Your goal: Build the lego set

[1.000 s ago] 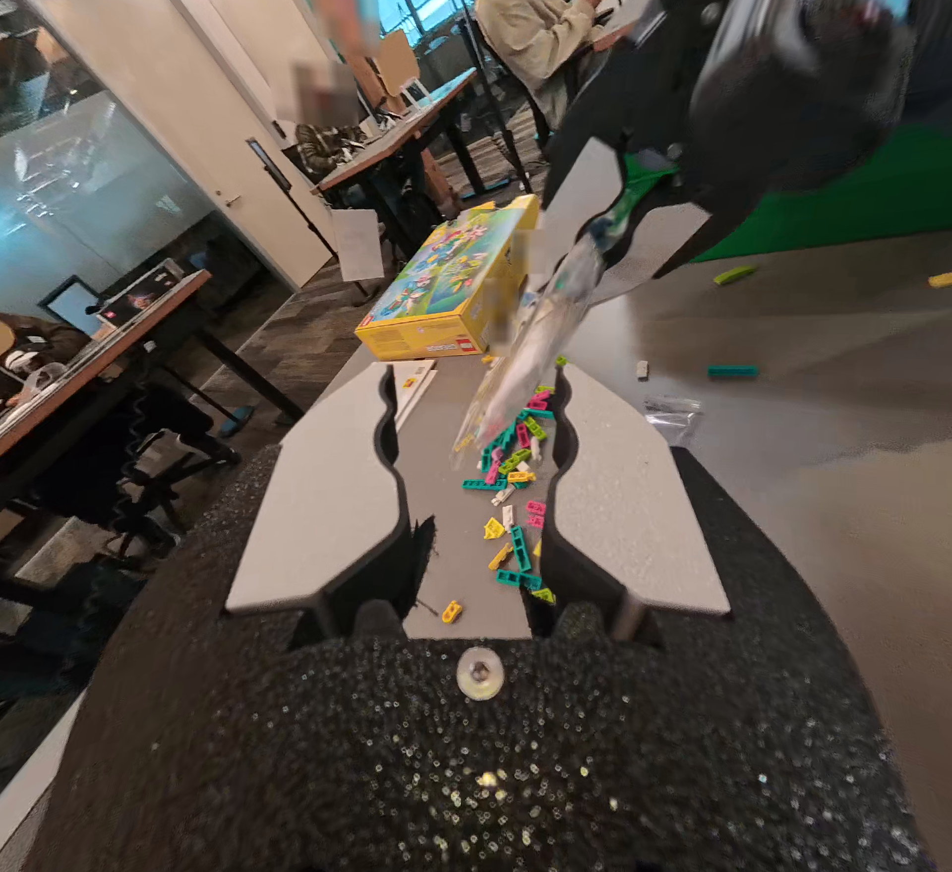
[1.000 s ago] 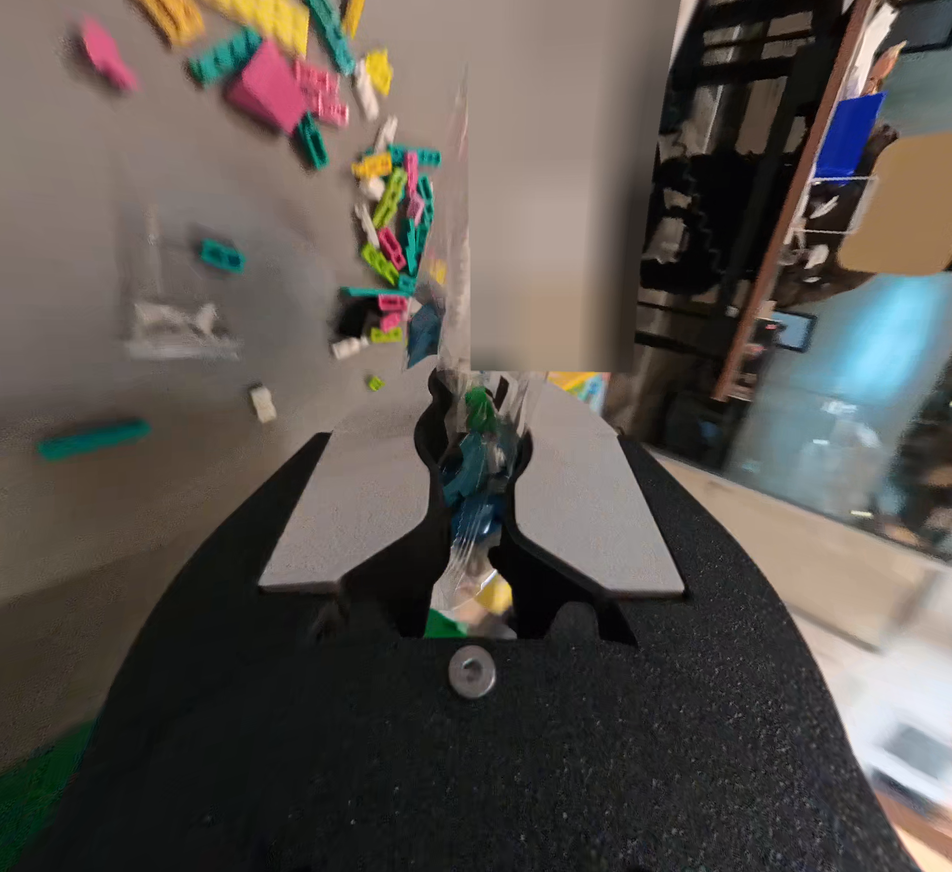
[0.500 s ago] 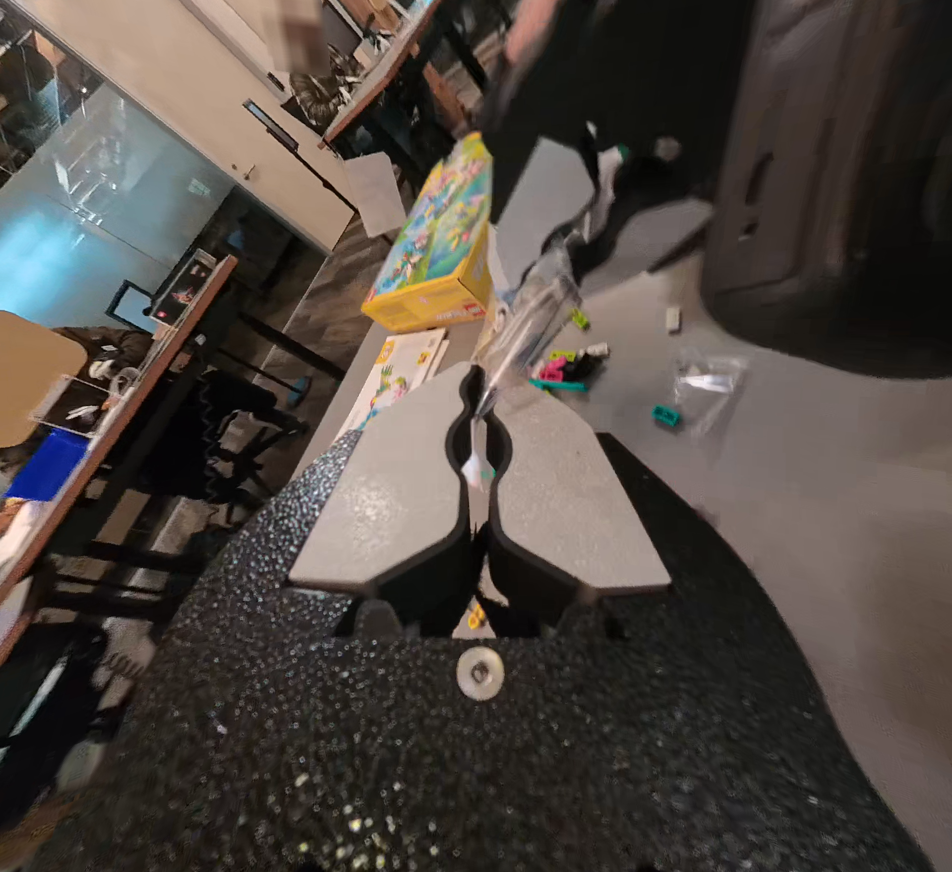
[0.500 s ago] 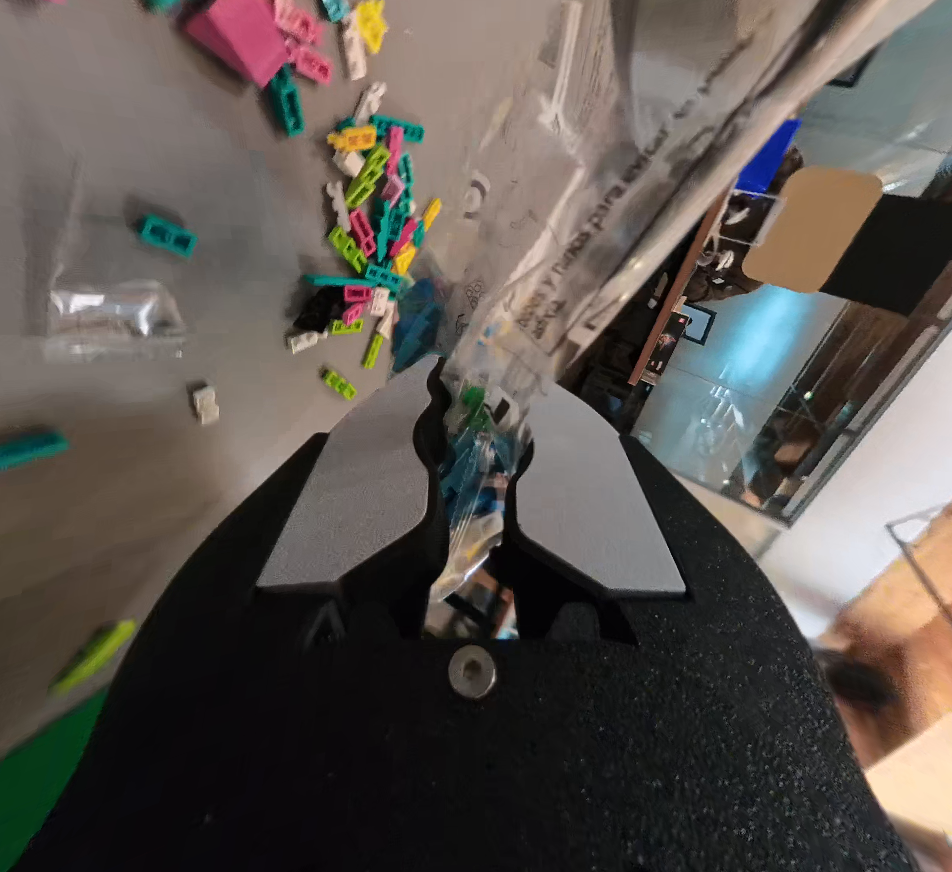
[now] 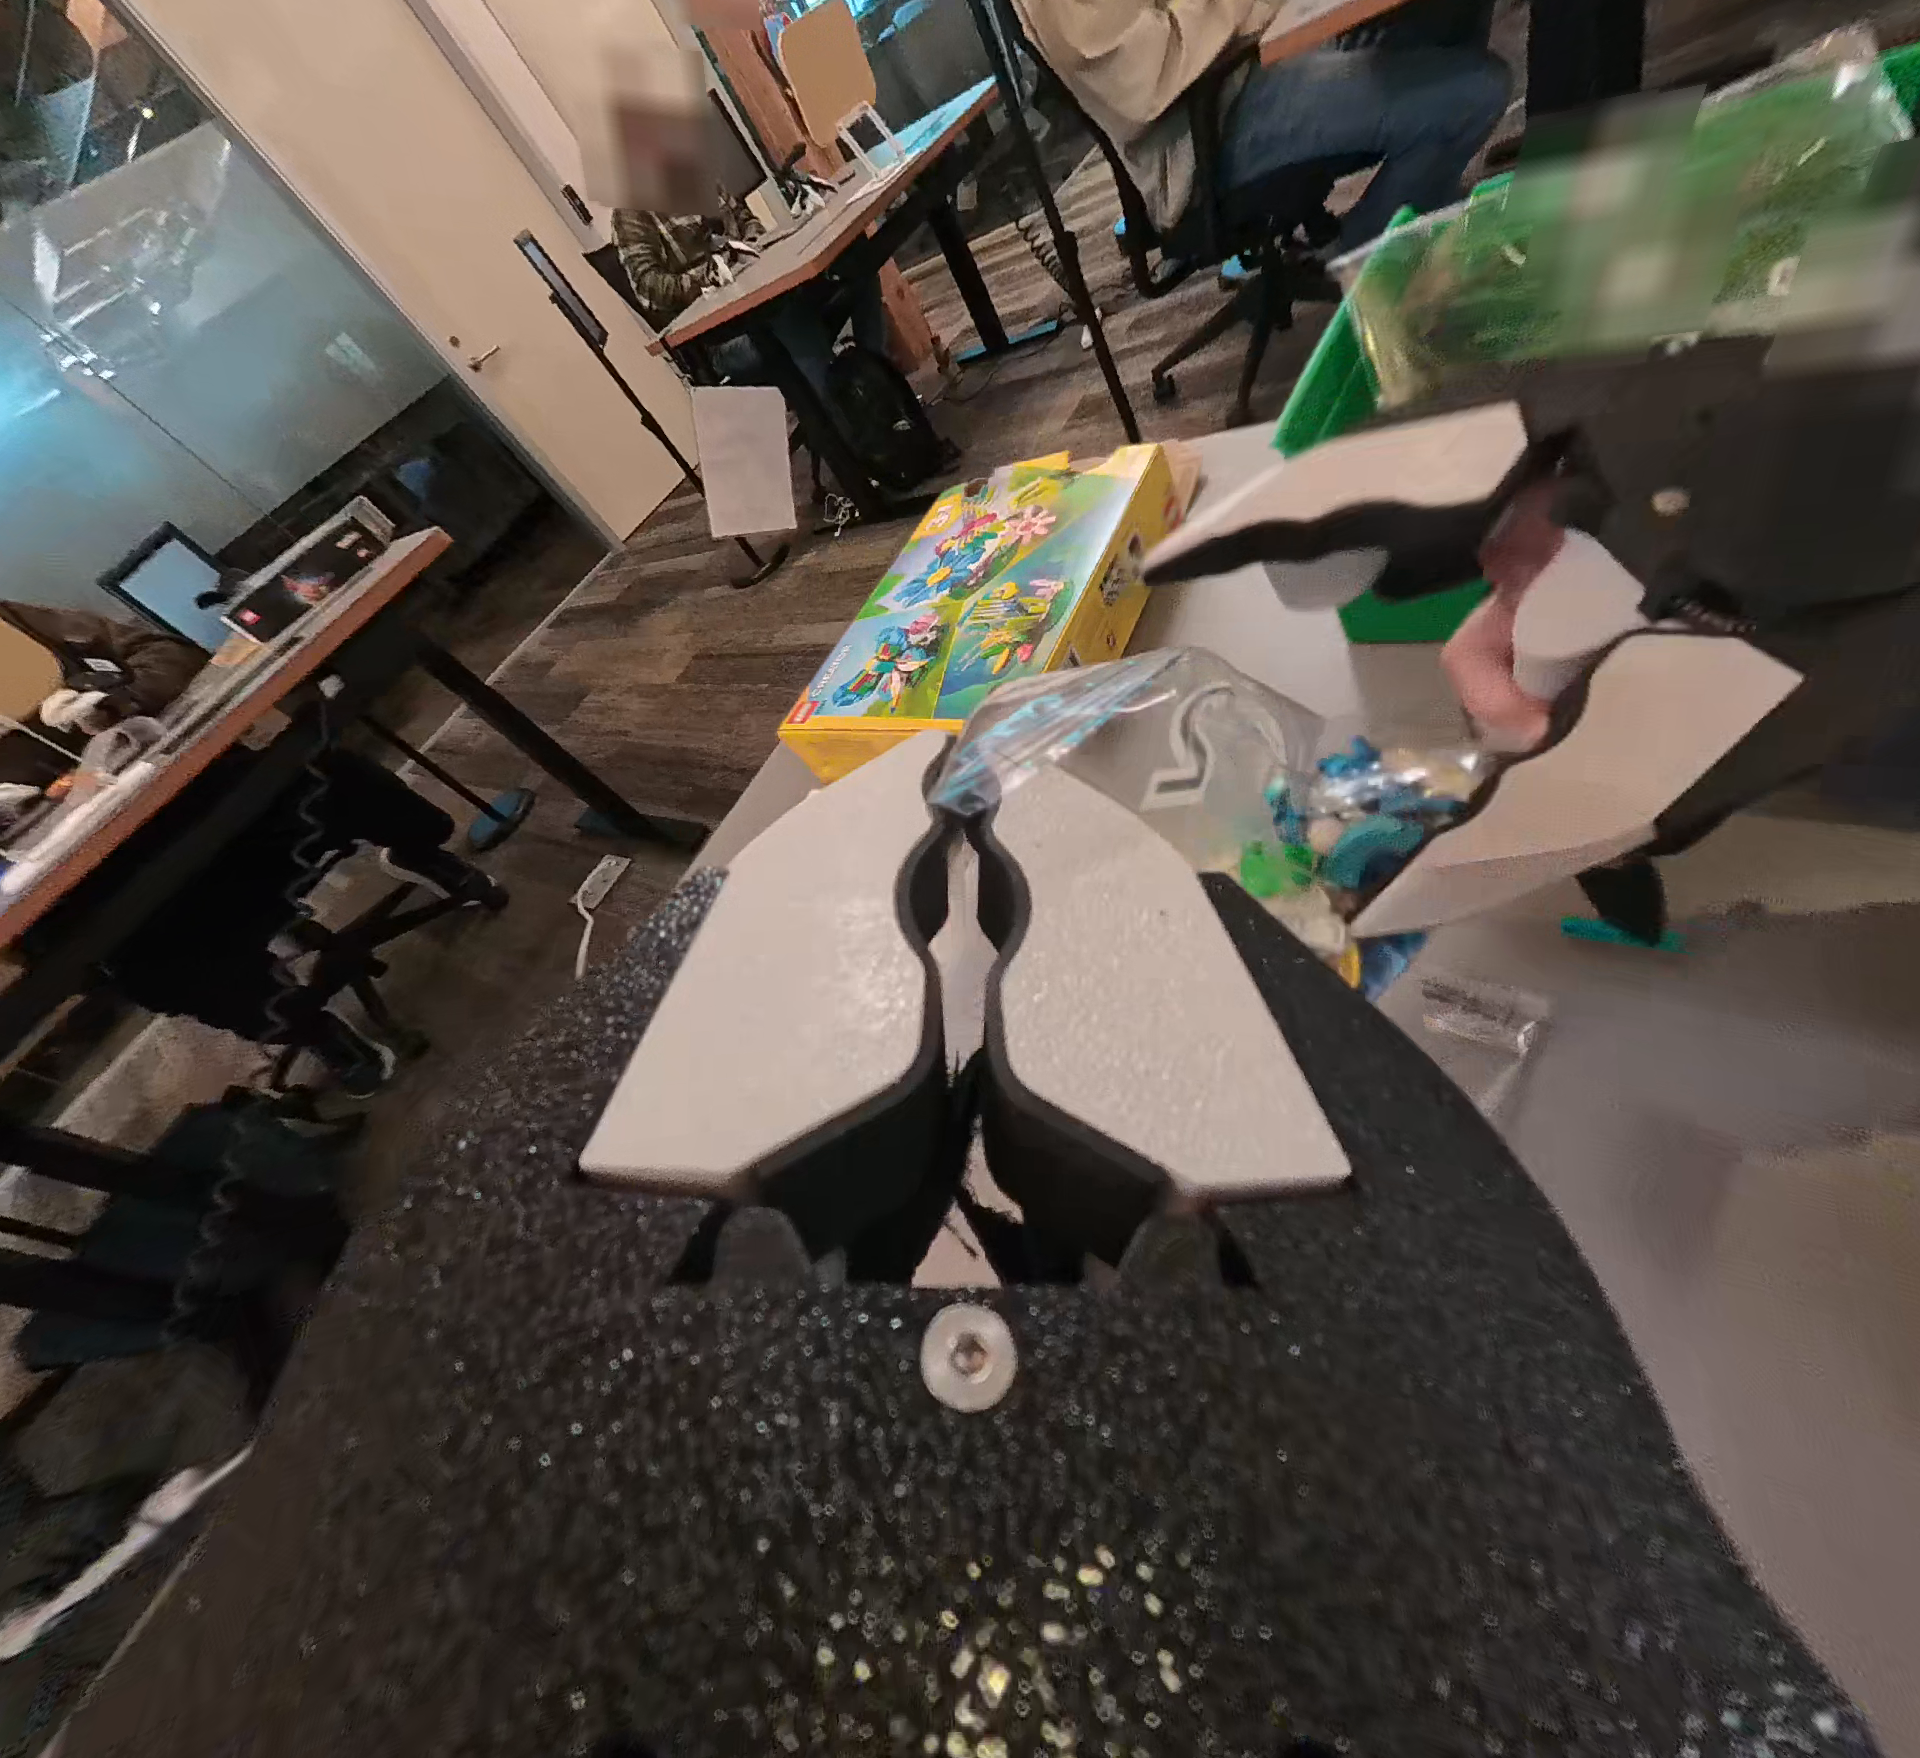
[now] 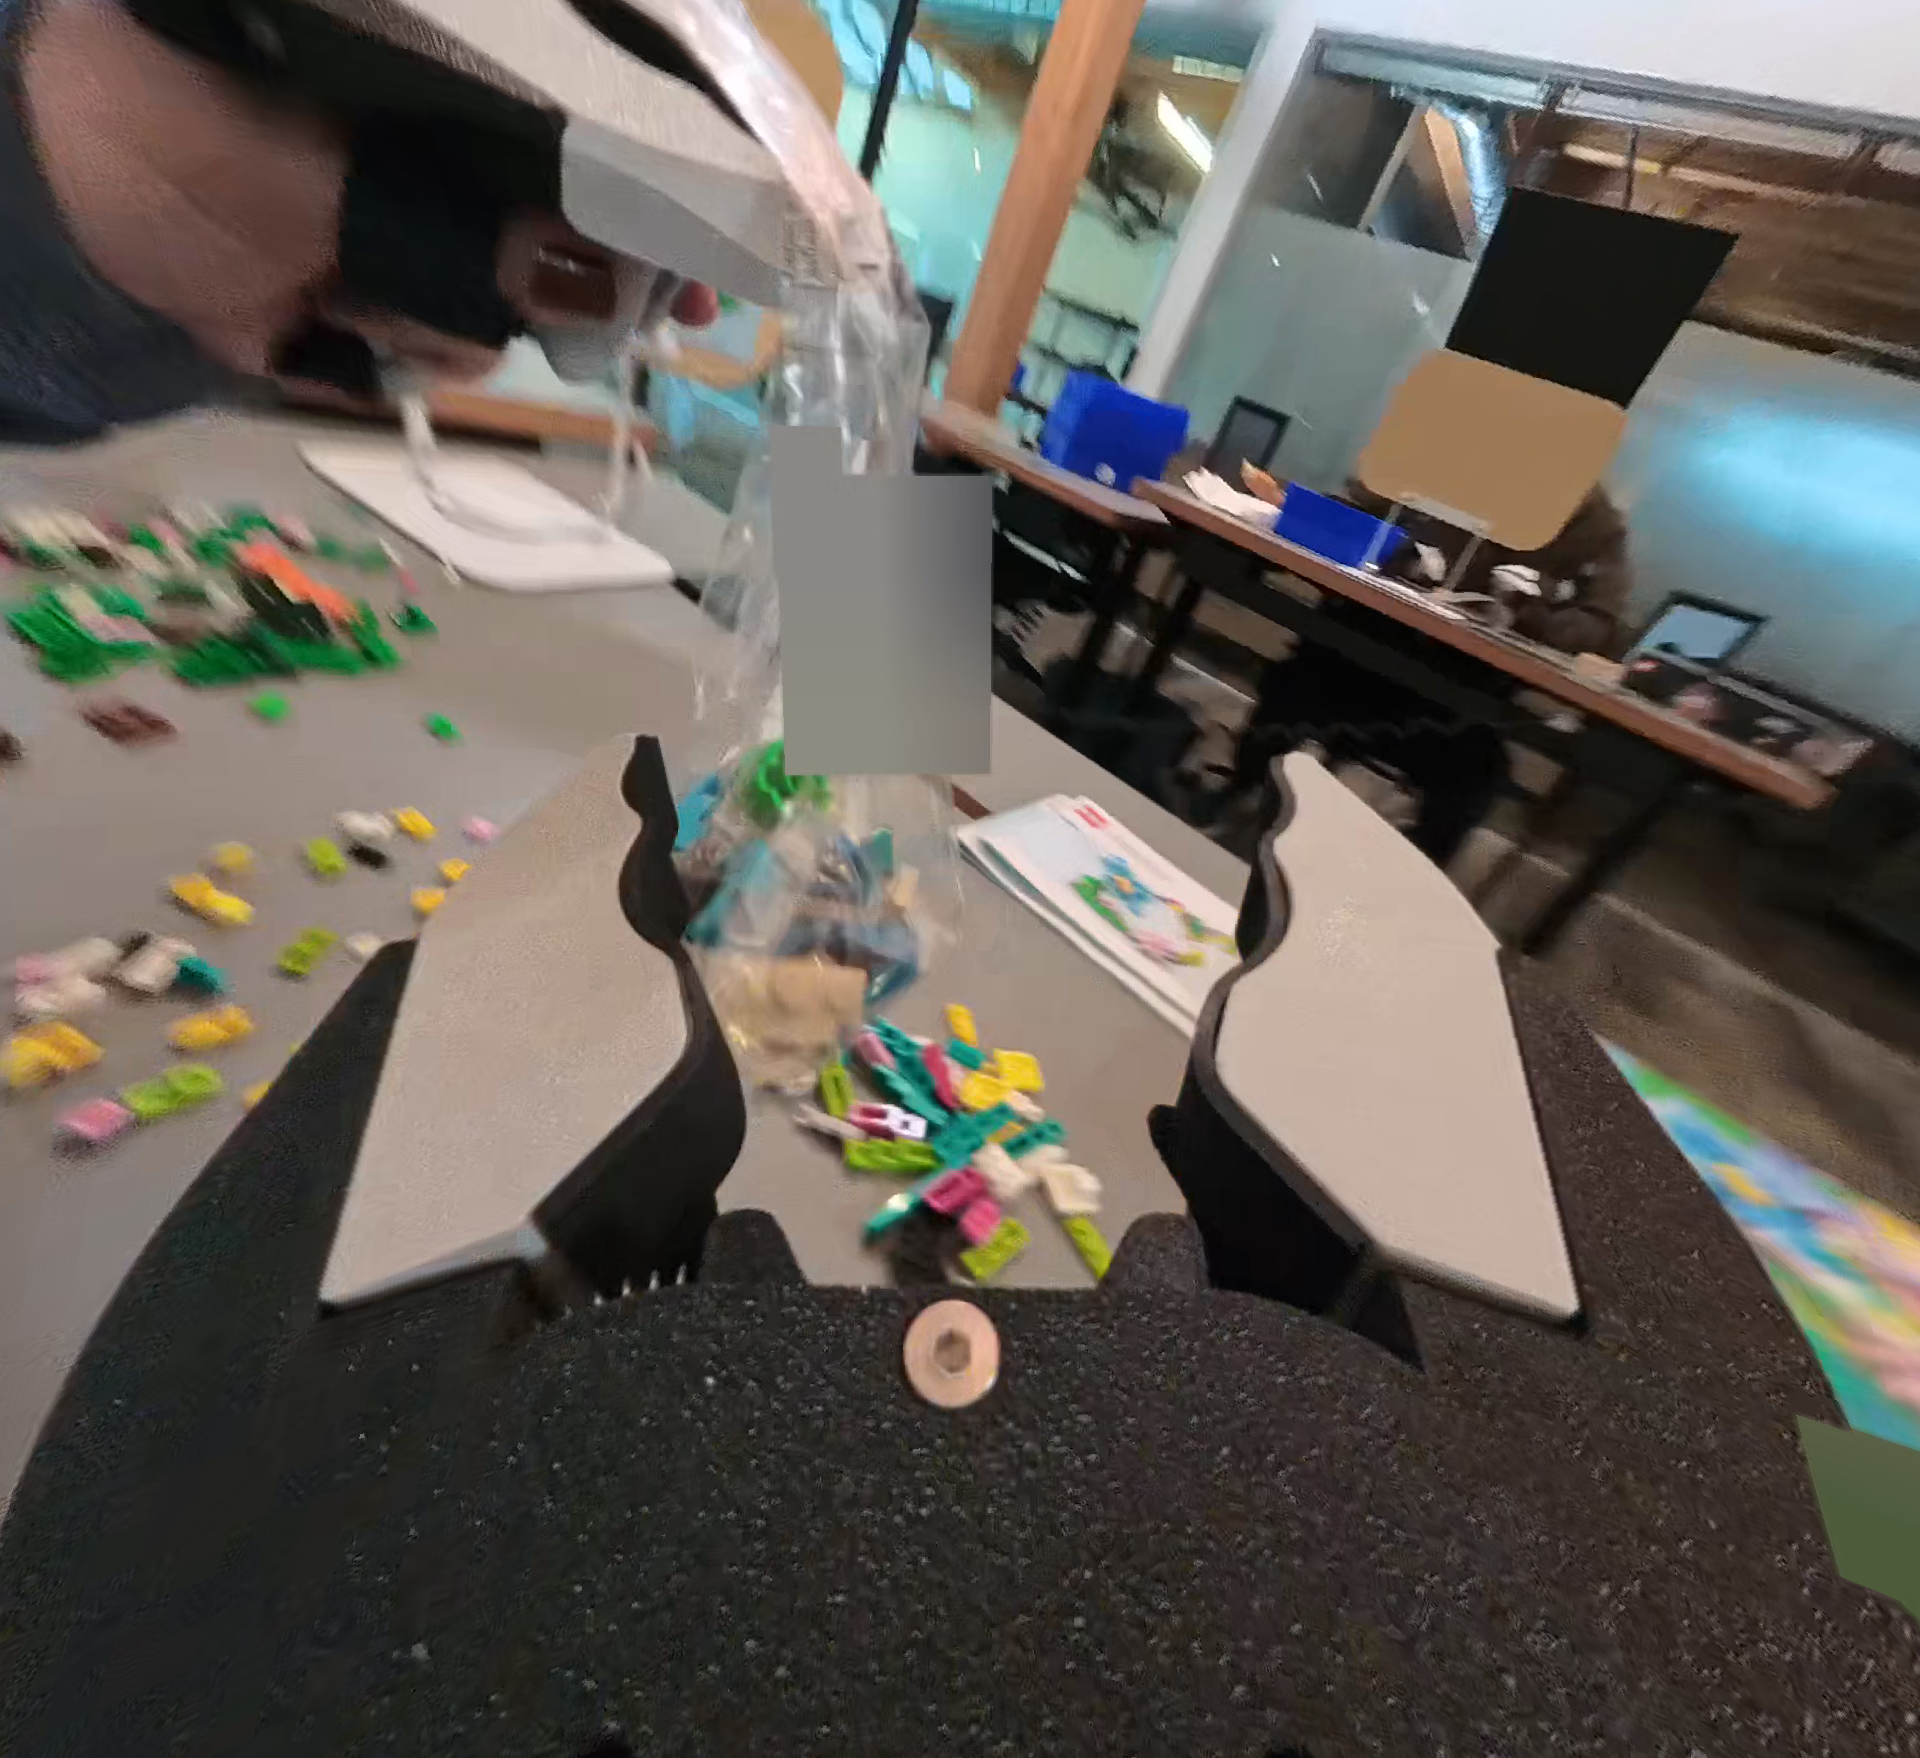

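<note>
Gripping the top edge of a clear plastic bag of blue, green and white bricks [image 5: 1226, 773], left tongs [image 5: 961, 825] are closed on the film, the bag hanging over the grey bench [image 6: 582, 669]. Right tongs [image 6: 956, 804] stand wide open around the bag's lower end, holding nothing. Loose teal, pink, yellow and lime bricks [image 6: 956, 1126] lie on the bench just below; yellow cardboard set box [image 5: 987, 607] sits at the far edge.

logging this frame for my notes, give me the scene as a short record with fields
left gripper: shut on the clear plastic bag at its top edge
right gripper: open, jaws either side of the bag's filled end
bag contents: blue, green and pale lego pieces
table: loose lego pieces, instruction booklet
yellow lego box: lying flat beyond the bag
</note>
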